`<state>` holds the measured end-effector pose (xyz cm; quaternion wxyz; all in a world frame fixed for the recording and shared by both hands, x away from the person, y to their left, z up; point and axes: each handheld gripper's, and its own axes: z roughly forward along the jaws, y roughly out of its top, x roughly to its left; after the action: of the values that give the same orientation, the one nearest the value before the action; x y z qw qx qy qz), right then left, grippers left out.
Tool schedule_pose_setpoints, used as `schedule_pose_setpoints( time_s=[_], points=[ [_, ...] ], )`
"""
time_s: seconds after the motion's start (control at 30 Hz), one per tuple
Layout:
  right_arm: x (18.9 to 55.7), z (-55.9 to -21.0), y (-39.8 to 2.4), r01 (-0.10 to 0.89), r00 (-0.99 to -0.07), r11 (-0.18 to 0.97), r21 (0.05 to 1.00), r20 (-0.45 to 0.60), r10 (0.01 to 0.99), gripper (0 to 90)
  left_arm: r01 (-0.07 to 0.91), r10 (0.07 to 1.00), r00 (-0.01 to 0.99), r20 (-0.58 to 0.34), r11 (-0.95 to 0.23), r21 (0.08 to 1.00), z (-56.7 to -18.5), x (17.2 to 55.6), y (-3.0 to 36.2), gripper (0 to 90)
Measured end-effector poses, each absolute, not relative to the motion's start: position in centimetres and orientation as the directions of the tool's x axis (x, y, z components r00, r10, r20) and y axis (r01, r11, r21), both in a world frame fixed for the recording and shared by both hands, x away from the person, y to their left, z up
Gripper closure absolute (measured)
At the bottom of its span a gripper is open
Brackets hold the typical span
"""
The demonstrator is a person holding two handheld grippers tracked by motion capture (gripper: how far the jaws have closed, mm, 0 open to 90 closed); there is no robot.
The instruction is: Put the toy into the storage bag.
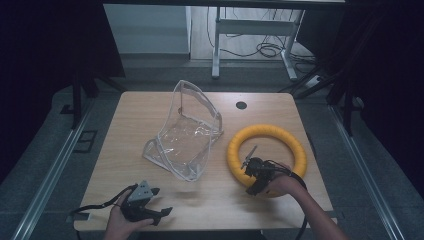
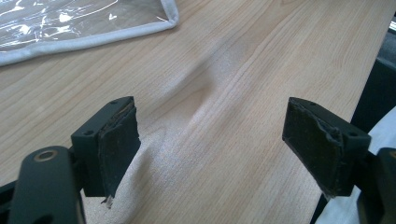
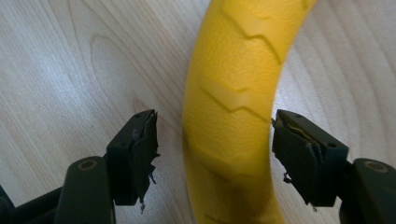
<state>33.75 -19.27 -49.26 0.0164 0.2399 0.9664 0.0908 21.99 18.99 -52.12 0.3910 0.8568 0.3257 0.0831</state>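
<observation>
Right gripper (image 3: 215,154) | jaws open astride yellow ring (image 3: 233,93) | no contact

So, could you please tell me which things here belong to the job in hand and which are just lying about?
In the job:
- yellow ring, flat on the table
- right gripper, jaws astride it, not pressing

Lying about:
- clear plastic bag
- left gripper, open above bare wood

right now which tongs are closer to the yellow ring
Right. The right tongs straddle the near part of the yellow ring, one jaw on each side, open and not yet pressing. The left tongs sit open at the table's near left edge, well away from it.
</observation>
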Motion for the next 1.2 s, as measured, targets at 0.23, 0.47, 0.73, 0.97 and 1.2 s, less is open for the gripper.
schedule_pose_setpoints(
  time_s=[0.23, 0.47, 0.73, 0.97, 1.2],
  points=[
    [34.2, -50.0, -18.8, 0.453, -0.891, 0.882, 0.13, 0.029, 0.453, 36.5, 0.492, 0.623, 0.774, -0.11, -0.484, 0.723, -52.1, 22.0, 19.0, 18.5],
    [34.6, -50.0, -18.5, 0.454, -0.89, 0.885, 0.1, 0.007, 0.456, 50.3, 0.494, 0.621, 0.776, -0.114, -0.484, 0.722, -52.2, 22.0, 18.9, 18.5],
    [35.2, -49.9, -18.0, 0.446, -0.895, 0.894, 0.049, 0.03, 0.445, 51.6, 0.491, 0.62, 0.777, -0.108, -0.489, 0.721, -52.2, 21.9, 19.0, 18.5],
    [35.5, -48.7, -18.9, 0.455, -0.89, 0.881, 0.129, 0.067, 0.45, 51.9, 0.491, 0.621, 0.776, -0.109, -0.487, 0.722, -52.1, 21.9, 19.0, 18.5],
    [35.5, -47.6, -19.8, 0.455, -0.891, 0.871, 0.187, 0.085, 0.447, 52.0, 0.493, 0.621, 0.776, -0.113, -0.484, 0.723, -52.2, 22.0, 19.0, 18.5]
  ],
)
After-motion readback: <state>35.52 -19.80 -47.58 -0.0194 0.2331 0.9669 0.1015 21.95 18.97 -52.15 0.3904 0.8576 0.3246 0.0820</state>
